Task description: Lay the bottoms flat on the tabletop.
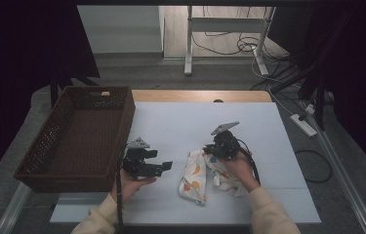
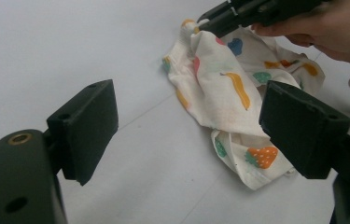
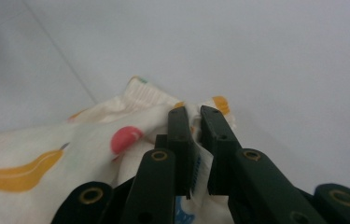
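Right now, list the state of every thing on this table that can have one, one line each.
White fruit-print cloth: crumpled on the white table cover, one edge pinched and lifted.
Brown woven basket: upright, nothing inside.
Right gripper: shut on the cloth's edge.
Left gripper: jaws open, nothing between them, aimed at the cloth.

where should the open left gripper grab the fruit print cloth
The right gripper already pinches the far top edge of the cloth. The left gripper would probably do best on the near bottom hem, coming in from the basket side: that hem lies free on the table.
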Available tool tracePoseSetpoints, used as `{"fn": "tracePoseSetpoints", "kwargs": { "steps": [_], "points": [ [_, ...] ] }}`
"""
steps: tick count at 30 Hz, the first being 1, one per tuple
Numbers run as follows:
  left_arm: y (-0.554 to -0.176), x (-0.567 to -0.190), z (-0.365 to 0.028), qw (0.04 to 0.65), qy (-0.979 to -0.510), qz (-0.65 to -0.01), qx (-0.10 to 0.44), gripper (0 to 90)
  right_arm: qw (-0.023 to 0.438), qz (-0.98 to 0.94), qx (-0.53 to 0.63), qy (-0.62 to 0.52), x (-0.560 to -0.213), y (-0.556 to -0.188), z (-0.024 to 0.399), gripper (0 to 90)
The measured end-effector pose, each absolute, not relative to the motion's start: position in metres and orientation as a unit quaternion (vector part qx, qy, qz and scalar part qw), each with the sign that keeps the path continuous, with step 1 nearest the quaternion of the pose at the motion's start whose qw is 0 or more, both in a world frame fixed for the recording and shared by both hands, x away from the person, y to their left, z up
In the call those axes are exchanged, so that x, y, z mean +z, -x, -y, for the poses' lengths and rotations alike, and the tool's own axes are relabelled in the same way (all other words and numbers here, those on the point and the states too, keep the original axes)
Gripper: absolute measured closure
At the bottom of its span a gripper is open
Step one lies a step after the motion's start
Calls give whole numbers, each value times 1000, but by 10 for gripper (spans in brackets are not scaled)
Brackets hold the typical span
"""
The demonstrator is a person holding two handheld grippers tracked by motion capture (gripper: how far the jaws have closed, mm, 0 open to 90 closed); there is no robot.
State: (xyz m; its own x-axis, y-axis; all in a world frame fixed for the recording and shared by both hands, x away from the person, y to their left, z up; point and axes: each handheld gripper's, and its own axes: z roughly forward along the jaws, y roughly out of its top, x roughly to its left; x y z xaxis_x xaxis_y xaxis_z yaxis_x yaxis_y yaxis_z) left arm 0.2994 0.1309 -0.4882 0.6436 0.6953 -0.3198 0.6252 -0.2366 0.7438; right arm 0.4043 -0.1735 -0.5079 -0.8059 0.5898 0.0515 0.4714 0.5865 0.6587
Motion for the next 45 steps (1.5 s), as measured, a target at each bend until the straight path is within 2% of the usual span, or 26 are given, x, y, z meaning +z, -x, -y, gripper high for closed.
{"fn": "tracePoseSetpoints", "kwargs": {
  "steps": [8, 15, 29, 33, 34, 35, 45],
  "points": [
    [-299, -491, -126, 446, -792, -416, 34, 191, 94, -893, 351, -266, -492, -367, 183, 826],
    [-301, -491, -128, 447, -790, -418, 35, 191, 65, -905, 326, -264, -511, -344, 187, 826],
    [-308, -496, -117, 435, -797, -416, 33, 202, 55, -906, 330, -258, -513, -324, 197, 808],
    [-310, -497, -115, 434, -799, -416, 32, 203, 46, -904, 336, -260, -514, -323, 199, 741],
    [-312, -497, -113, 432, -800, -414, 34, 204, 45, -900, 345, -262, -511, -324, 201, 670],
    [-312, -497, -113, 432, -800, -414, 34, 206, 44, -895, 355, -266, -509, -324, 202, 650],
    [-342, -510, -91, 408, -816, -408, 32, 235, 71, -866, 406, -283, -495, -326, 213, 511]
  ]
}}
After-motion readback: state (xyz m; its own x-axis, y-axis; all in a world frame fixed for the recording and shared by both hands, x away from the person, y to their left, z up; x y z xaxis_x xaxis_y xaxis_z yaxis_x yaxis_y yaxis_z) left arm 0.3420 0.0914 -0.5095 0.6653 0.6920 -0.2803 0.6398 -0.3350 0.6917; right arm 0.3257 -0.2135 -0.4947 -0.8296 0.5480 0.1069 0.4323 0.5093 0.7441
